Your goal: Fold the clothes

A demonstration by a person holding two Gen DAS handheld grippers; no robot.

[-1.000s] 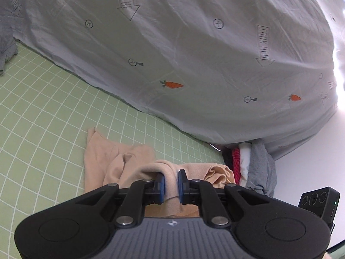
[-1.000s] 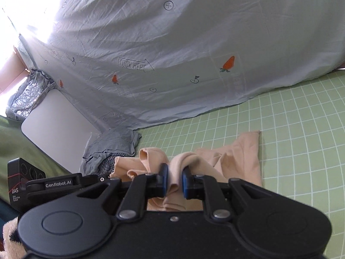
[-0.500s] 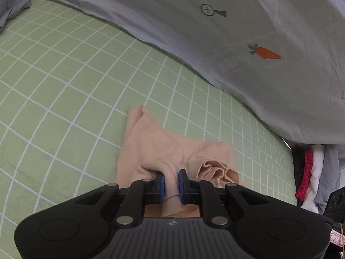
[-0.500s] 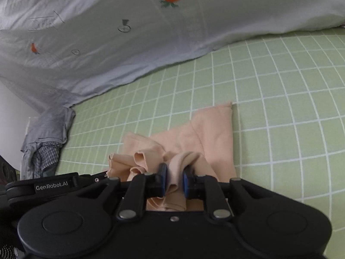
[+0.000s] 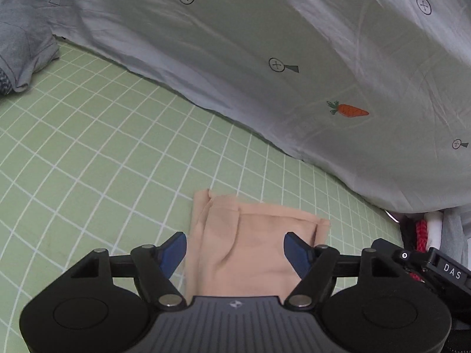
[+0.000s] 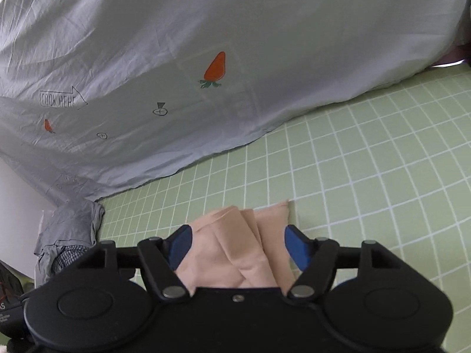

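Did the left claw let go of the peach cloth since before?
Yes. The left claw was pinching the peach cloth; now it is open, and the cloth lies flat on the green grid mat.

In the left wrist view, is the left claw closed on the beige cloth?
No, the left claw stands wide open, and the beige cloth lies flat on the green grid mat.

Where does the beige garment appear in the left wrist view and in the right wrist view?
Left wrist view: the beige garment lies low in the middle on the green grid mat, between the open left tongs.
Right wrist view: the beige garment lies low in the middle, between the open right tongs.
Shared landmark: the grey sheet with carrot prints fills the top of both views.
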